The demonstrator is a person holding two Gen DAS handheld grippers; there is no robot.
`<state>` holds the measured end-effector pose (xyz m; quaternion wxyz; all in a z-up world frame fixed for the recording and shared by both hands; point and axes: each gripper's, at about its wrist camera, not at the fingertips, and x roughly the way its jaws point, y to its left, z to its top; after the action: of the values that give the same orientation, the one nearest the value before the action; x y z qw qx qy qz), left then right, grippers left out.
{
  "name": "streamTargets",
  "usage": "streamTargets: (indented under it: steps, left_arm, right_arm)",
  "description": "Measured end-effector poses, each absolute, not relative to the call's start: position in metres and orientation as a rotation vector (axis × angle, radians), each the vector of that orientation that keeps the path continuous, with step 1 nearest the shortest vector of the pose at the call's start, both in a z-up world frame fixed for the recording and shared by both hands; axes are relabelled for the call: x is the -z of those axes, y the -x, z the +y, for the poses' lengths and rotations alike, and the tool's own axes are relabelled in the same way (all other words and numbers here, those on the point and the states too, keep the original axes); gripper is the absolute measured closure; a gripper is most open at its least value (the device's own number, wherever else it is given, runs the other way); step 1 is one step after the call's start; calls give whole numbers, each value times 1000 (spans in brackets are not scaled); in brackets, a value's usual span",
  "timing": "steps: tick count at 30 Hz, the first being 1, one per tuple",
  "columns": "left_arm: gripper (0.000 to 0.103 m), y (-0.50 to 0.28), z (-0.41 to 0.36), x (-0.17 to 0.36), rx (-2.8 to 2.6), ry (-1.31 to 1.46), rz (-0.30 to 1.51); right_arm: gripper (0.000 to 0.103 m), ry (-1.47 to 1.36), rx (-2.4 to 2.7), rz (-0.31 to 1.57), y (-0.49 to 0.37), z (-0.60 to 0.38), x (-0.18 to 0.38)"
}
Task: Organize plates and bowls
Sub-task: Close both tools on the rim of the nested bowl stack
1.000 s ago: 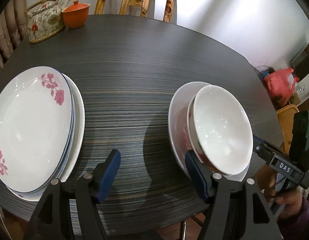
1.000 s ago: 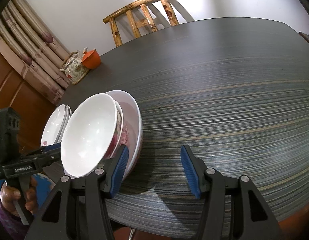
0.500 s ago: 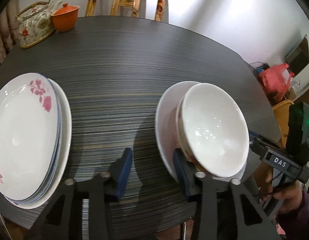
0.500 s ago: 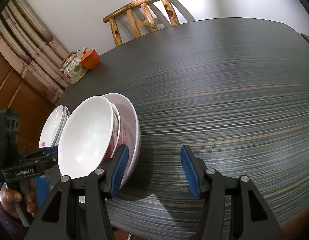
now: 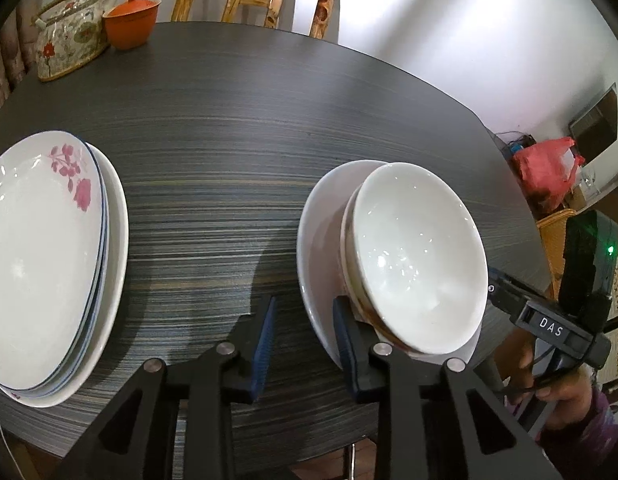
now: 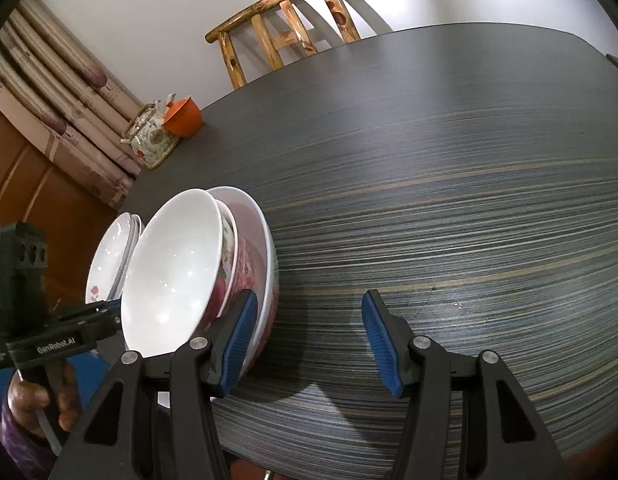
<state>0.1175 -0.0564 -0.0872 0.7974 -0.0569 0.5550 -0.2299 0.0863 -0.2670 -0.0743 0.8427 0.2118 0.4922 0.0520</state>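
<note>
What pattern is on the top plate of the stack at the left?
White with pink flower sprays on the top plate, seen best in the left wrist view.

Dim indoor light, sharp, fisheye-warped edges.

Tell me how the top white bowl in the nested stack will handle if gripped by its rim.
The top white bowl looks glazed and glossy, so probably slippery. It seems rigid ceramic, likely chippable. Sitting tilted in the bowl stack, it may rock.

The plate stack [image 5: 49, 256] runs off the left edge; the lower bowls [image 6: 245, 264] sit mostly hidden under the top bowl [image 6: 173, 268] — patterns barely visible.
</note>
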Motion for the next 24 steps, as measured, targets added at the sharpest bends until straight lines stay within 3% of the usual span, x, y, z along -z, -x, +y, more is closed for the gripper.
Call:
streamTargets:
  steps: [6, 11, 22, 24]
  left_arm:
    - [80, -118, -61, 85, 485, 91, 1192]
    - [80, -122, -55, 88, 492, 130, 1212]
    - [77, -122, -61, 91, 480, 120, 1207]
    - [72, -121, -63, 90, 463, 103, 1209]
  right_arm:
    - [63, -440, -125, 1054, -91, -266, 72]
    - [82, -461, -169, 1078, -98, -261, 69]
    - [84, -500, -212, 1180, -117, -262, 78]
    - [84, -501, -212, 1186, -119, -262, 79]
